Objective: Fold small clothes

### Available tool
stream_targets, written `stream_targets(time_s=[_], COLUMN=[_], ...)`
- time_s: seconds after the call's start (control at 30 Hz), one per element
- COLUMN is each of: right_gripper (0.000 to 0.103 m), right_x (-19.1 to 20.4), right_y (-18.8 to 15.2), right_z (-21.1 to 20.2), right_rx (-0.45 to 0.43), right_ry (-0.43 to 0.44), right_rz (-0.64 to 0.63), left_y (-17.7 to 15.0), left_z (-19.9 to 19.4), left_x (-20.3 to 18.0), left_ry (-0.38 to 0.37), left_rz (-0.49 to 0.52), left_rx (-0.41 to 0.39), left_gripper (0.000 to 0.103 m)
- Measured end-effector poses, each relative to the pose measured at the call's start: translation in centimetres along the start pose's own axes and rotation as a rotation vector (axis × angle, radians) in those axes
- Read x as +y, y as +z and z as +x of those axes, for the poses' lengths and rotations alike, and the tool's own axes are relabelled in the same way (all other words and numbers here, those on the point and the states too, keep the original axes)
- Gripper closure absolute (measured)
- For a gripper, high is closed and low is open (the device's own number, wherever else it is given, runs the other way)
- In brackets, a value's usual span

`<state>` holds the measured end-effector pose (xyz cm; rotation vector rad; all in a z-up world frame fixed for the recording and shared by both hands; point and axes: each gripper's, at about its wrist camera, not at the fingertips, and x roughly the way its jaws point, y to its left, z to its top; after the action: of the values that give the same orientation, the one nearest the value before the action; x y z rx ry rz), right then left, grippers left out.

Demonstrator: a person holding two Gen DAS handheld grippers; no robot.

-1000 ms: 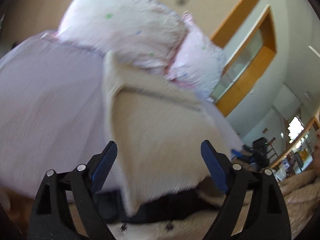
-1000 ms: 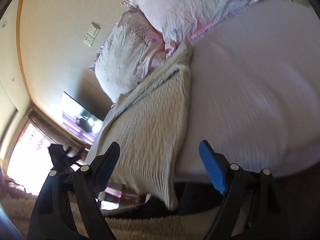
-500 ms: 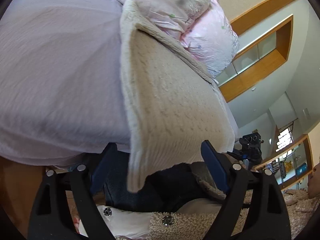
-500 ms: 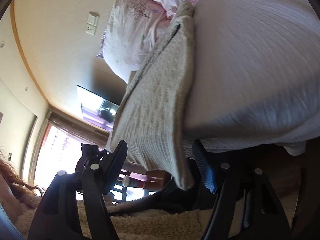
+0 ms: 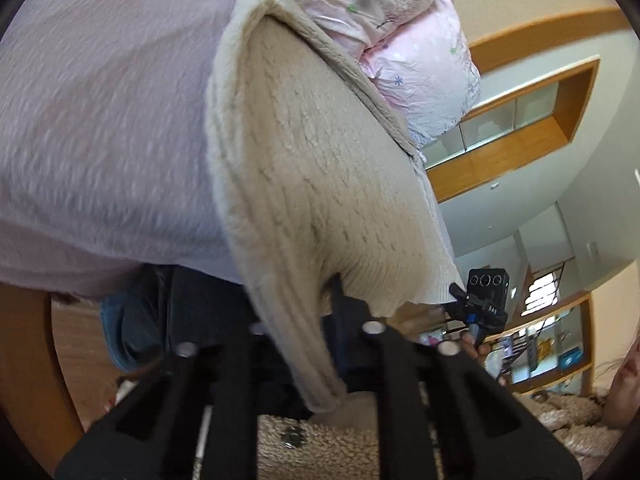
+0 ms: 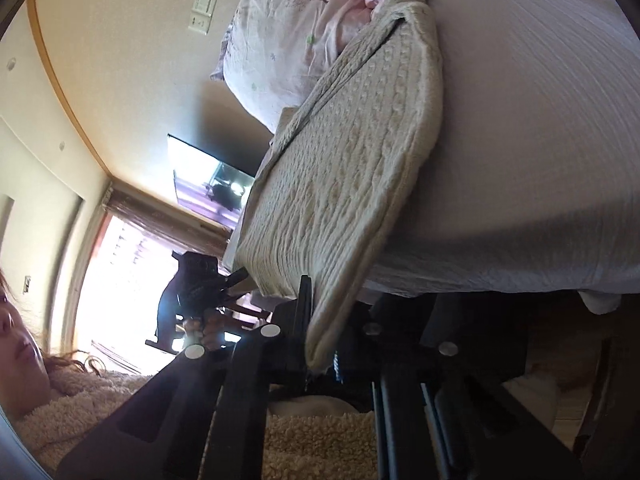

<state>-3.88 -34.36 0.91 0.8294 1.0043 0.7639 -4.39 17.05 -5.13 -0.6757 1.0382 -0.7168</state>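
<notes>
A cream cable-knit sweater (image 5: 320,184) lies on the bed and hangs over its near edge; it also shows in the right wrist view (image 6: 352,168). My left gripper (image 5: 308,320) is shut on one hanging hem corner, with the knit running between its black jaws. My right gripper (image 6: 324,320) is shut on the other hem corner. Each gripper shows in the other's view, the right one (image 5: 480,300) and the left one (image 6: 200,280), both at the sweater's bottom edge. The far end of the sweater rests against the pillows.
The bed has a pale lilac cover (image 5: 100,120) (image 6: 520,120). Floral pillows (image 5: 420,60) (image 6: 288,40) sit at its head. The wooden bed frame (image 5: 24,360) curves below the mattress. A wall-mounted TV (image 6: 212,184) and a bright window (image 6: 120,280) are beyond.
Both grippers have moved in to the sweater's hanging hem and closed on it; one second ago both were open and back from the bed.
</notes>
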Motion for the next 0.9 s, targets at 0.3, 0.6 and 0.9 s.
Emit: stream_targets(time_s=[0.3,0.6,0.9], right_gripper=[0.096,0.036,0.007], right_x=[7.7,0.1,-1.8], right_y=[14.1,29.3,27.2], right_z=[-0.6,7.0,5.7], right_rx=[-0.191,-0.395,-0.478], right_ry=[-0.026,-0.304,-0.189], right_rz=[-0.210,0.057,-0.035], left_y=[9.7,27.7,26.5], left_z=[-3.0,4.7,3.5], left_x=[-6.9,-3.5,0.9], left_ry=[-0.078,0.210,0.305], left_rz=[0.076,-0.137,-0.133], left_rx=[-0.218,-0.344,-0.238], left_gripper=[0.097,0.036,0.042])
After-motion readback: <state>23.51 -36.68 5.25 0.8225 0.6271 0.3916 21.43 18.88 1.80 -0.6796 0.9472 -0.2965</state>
